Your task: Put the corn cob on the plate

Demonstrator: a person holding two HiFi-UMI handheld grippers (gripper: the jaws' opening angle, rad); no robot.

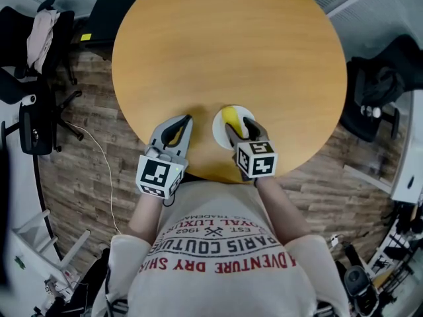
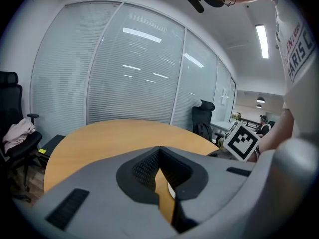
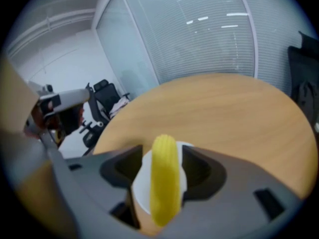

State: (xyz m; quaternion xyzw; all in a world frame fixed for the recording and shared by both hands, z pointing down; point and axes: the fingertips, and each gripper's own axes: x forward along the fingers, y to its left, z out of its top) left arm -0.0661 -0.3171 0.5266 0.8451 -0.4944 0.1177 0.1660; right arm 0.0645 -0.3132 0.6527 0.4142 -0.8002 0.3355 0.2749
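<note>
A yellow corn cob (image 1: 231, 115) (image 3: 164, 178) sits between the jaws of my right gripper (image 1: 240, 122) (image 3: 163, 151), which is shut on it. The cob hangs just over a small white plate (image 1: 218, 130) (image 3: 141, 184) near the front edge of the round wooden table (image 1: 231, 45). Whether the cob touches the plate cannot be told. My left gripper (image 1: 186, 119) (image 2: 159, 149) is to the left of the plate, low over the table's edge, shut with nothing in it. The plate's rim (image 2: 171, 190) shows through its jaw hollow.
Black office chairs stand around the table, one at the left (image 1: 33, 117) and one at the right (image 1: 377, 91). A thin cable (image 1: 99, 157) trails over the wooden floor. Glass walls with blinds (image 2: 129, 73) lie beyond the table.
</note>
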